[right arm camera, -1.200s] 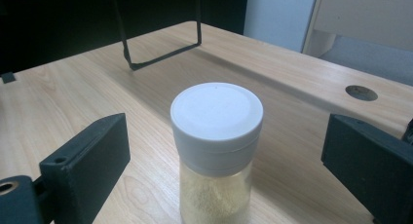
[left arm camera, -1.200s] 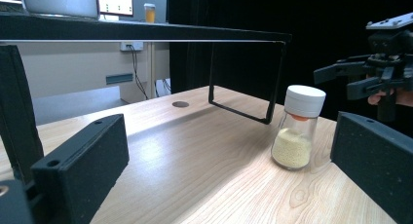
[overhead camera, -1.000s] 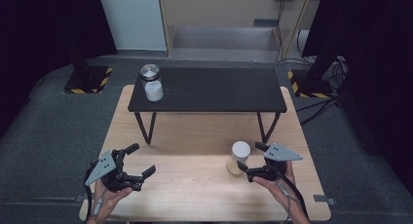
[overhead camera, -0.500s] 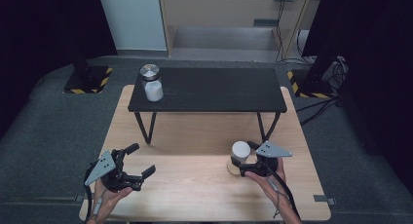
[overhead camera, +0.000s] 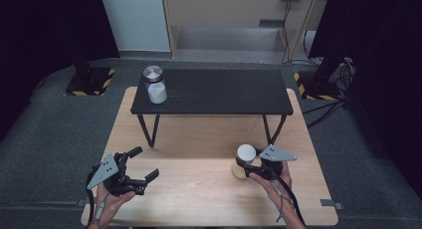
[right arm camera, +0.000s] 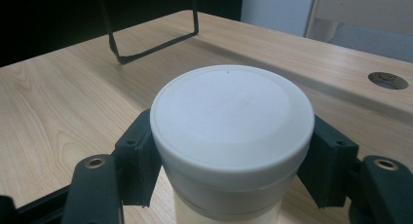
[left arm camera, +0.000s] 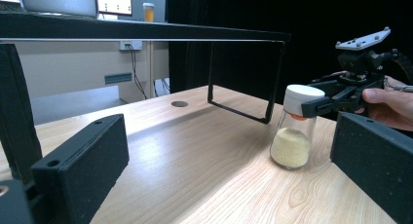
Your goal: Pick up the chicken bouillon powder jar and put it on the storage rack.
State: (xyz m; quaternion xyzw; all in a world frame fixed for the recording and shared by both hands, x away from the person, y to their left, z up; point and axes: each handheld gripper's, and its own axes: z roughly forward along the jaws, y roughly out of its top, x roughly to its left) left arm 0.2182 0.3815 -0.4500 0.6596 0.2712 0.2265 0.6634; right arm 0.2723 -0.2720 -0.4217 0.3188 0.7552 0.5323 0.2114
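Gripping the jar point(overhead camera: 244, 162) just under its white cap point(right arm camera: 231, 119), the right gripper point(overhead camera: 256, 165) has just been closing and now clamps it where it stands near the right front of the wooden table point(overhead camera: 199, 189). Glass, part-filled with pale grains, it looks light, stiff, smooth and breakable; the neck is the sure hold. The left gripper point(overhead camera: 142, 167) hangs unclenched, empty. Two jars in all: the second point(overhead camera: 155, 84), seemingly metal-lidded, sits on the single black shelf point(overhead camera: 224, 92).
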